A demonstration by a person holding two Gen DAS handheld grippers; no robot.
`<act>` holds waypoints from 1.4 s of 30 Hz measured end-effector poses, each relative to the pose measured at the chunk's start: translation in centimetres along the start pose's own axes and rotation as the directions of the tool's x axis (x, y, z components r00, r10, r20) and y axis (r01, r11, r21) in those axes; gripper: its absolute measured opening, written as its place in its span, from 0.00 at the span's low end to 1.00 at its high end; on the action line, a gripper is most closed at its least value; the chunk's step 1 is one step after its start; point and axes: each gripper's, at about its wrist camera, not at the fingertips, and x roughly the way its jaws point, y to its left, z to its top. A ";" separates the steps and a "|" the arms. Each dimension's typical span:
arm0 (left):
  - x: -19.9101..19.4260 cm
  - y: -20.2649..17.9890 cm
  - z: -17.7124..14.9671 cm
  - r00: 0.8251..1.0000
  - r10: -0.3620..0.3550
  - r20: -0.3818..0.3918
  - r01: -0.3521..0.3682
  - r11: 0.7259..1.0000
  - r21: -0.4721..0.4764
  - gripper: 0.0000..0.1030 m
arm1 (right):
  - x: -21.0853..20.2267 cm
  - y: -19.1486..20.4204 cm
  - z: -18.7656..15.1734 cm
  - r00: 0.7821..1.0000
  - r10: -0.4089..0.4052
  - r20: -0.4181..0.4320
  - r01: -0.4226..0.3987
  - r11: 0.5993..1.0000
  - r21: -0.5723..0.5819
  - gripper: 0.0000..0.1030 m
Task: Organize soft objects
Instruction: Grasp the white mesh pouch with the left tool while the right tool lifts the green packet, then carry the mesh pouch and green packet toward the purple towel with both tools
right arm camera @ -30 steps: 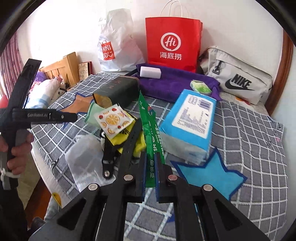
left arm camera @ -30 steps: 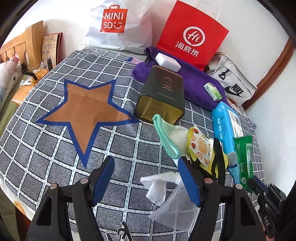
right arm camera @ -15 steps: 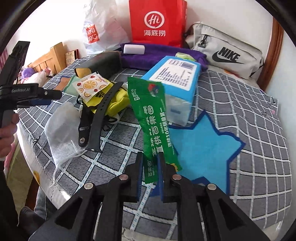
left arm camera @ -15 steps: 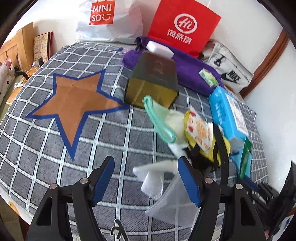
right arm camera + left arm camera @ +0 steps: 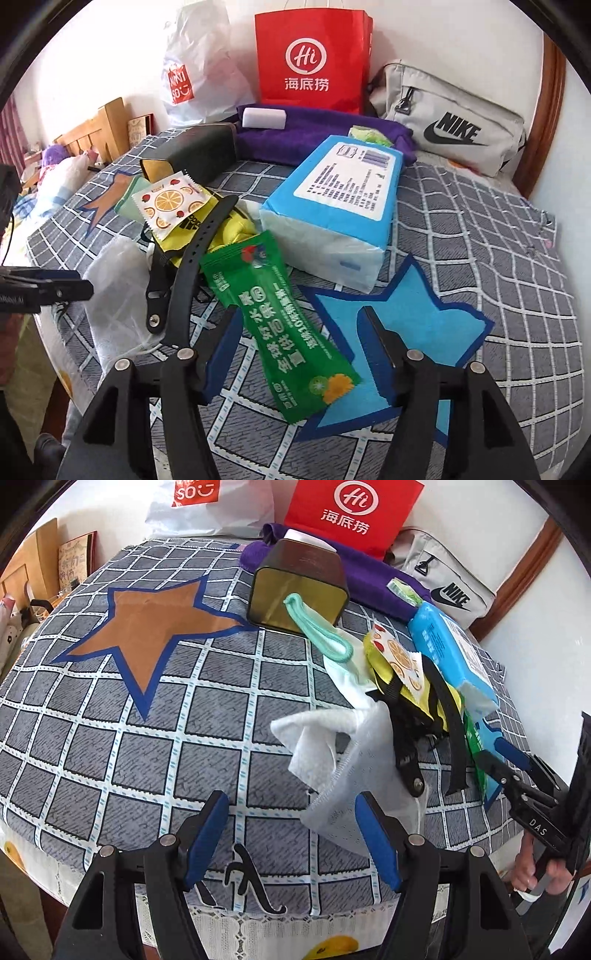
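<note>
Green sachet [image 5: 284, 332] flat between open jaws, untouched

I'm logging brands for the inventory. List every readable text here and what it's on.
"Hi 海底捞": red bag
"MINISO": white bag
"NIKE": grey bag
"adidas": yellow bag
"DAS": right gripper
Green sachet, blue tissue pack, left gripper: print too small or blurred.

green packet [image 5: 284, 332], blue star [image 5: 413, 321], grey-checked cloth [image 5: 110, 738]
</note>
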 end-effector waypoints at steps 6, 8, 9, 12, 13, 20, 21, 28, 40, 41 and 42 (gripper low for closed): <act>0.0 -1.0 -0.4 0.999 -0.042 -0.007 0.042 0.998 0.036 0.67 | 2.2 0.9 -0.7 0.997 0.043 -0.059 -0.046 0.998 -0.049 0.66; 0.1 -1.3 -0.4 0.999 -0.043 -0.004 0.043 0.998 0.044 0.67 | 2.7 1.0 -1.0 0.997 0.037 -0.061 -0.041 0.998 -0.055 0.66; 0.2 -1.4 -0.3 0.999 -0.046 -0.001 0.046 0.998 0.044 0.67 | 2.8 1.0 -1.1 0.998 0.028 -0.052 -0.031 0.998 -0.058 0.63; 0.5 -2.2 -0.3 0.998 -0.055 0.015 0.054 0.997 0.063 0.67 | 2.5 0.7 -1.2 0.999 -0.005 -0.034 0.003 0.999 -0.047 0.43; 0.6 -2.5 -0.3 0.998 -0.053 0.025 0.051 0.996 0.079 0.67 | 2.4 0.4 -1.2 0.999 -0.002 -0.038 0.001 0.999 -0.035 0.40; 0.8 -3.2 -0.3 0.999 0.009 0.038 -0.014 0.990 0.138 0.22 | 1.0 -0.5 -2.4 0.997 -0.058 -0.054 0.057 0.998 -0.020 0.33; 0.5 -2.9 -0.2 0.999 -0.018 0.034 0.013 0.991 0.134 0.16 | 0.8 -0.8 -2.5 0.997 -0.062 -0.056 0.062 0.998 -0.007 0.33; -2.0 0.5 0.2 0.997 -0.018 0.082 0.012 0.997 0.072 0.12 | 0.7 -1.4 -2.8 0.995 -0.069 -0.067 0.072 0.997 0.029 0.33; -2.0 7.5 1.9 0.988 0.135 0.076 -0.128 0.988 -0.087 0.12 | 0.9 -1.1 -2.5 0.994 -0.082 -0.078 0.084 0.996 0.020 0.35; -1.8 7.5 1.9 0.988 0.134 0.071 -0.128 0.988 -0.082 0.12 | 0.9 -1.0 -2.4 0.994 -0.079 -0.078 0.079 0.997 0.007 0.36; -1.5 7.4 1.9 0.989 0.131 0.063 -0.126 0.989 -0.077 0.20 | 0.8 -0.8 -2.4 0.994 -0.077 -0.079 0.076 0.997 -0.009 0.36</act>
